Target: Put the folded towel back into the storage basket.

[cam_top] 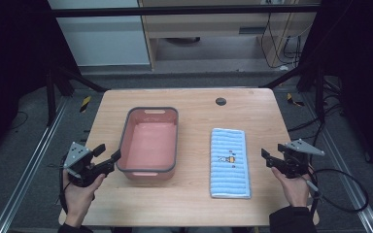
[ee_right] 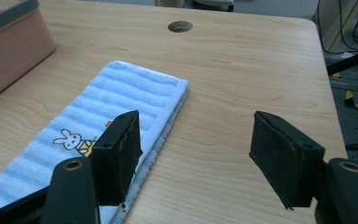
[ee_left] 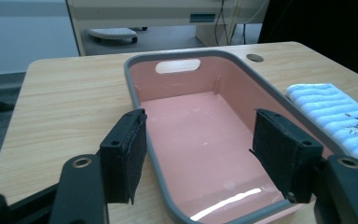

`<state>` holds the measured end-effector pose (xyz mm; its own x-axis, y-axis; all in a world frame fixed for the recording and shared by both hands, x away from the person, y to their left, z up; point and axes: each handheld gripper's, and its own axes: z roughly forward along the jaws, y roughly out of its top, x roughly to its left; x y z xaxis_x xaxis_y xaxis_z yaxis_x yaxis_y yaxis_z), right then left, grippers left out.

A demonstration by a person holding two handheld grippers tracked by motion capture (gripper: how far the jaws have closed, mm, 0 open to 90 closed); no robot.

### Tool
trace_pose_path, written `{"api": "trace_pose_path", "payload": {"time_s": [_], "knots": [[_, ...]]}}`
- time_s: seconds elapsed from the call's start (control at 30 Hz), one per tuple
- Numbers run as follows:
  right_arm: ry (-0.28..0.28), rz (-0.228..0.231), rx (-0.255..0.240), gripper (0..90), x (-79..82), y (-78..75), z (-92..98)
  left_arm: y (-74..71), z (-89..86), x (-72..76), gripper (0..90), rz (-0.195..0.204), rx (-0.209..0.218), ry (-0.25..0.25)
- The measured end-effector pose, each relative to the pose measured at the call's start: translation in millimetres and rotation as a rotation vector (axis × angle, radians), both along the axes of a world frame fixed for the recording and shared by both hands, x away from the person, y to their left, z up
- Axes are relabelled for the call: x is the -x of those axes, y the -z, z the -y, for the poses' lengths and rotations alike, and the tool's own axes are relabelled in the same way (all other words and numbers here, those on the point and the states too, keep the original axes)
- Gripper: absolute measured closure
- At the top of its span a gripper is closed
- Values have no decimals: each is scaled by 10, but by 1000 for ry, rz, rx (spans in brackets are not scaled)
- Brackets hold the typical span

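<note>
on the wooden table (cam_top: 194,194), right of the pink basin (cam_top: 150,141), lies a folded blue striped towel (cam_top: 230,162). its long axis runs from the person's edge toward the far edge, roughly parallel to the basin's long side, with bare wood between the two. the towel's near short end sits close to the table's front edge; its far end stops well short of a round cable hole (cam_top: 220,101), which lies beyond the basin's far right corner. right of the towel a strip of open wood reaches to the table's side edge. the towel is pale blue with lighter wavy stripes, folded in layers that show along its right edge, and it carries a small printed rabbit figure (ee_right: 70,138) near its middle.

the left gripper (cam_top: 108,154) is held in a hand (cam_top: 80,191) just left of the basin, jaws spread wide and empty, one on each side of the basin's near left rim in the left gripper view. the basin is pink inside with a grey rim and a handle slot in its far wall.

the right gripper (cam_top: 266,158) hovers right of the towel, well away from the basin, jaws apart and holding nothing; its left jaw hangs over the towel's right edge.
</note>
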<state>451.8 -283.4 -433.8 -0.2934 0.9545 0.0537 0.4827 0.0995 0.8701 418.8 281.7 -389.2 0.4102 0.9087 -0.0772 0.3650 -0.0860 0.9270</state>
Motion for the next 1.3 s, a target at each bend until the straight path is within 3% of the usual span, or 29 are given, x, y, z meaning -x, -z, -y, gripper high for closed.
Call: {"api": "trace_pose_path", "payload": {"time_s": [0.1, 0.13, 0.3, 0.5, 0.83, 1.3], "knots": [[-8, -2, -8, 333, -14, -15, -12, -2, 47, 6, 342, 0, 0, 11], [-18, 1, -34, 337, -36, -31, -28, -4, 104, 4, 339, -7, -4, 27], [-51, -10, -10, 337, -115, -49, -115, 17, 246, -3, 332, -14, -24, 52], [-58, 6, -34, 338, -177, -144, -157, 20, 432, -18, 330, -8, -33, 85], [-68, 24, -32, 349, -299, -320, -189, -8, 779, -58, 329, 14, -53, 141], [-83, 29, -39, 373, -414, -314, -176, 58, 1168, -118, 338, 13, -68, 199]]}}
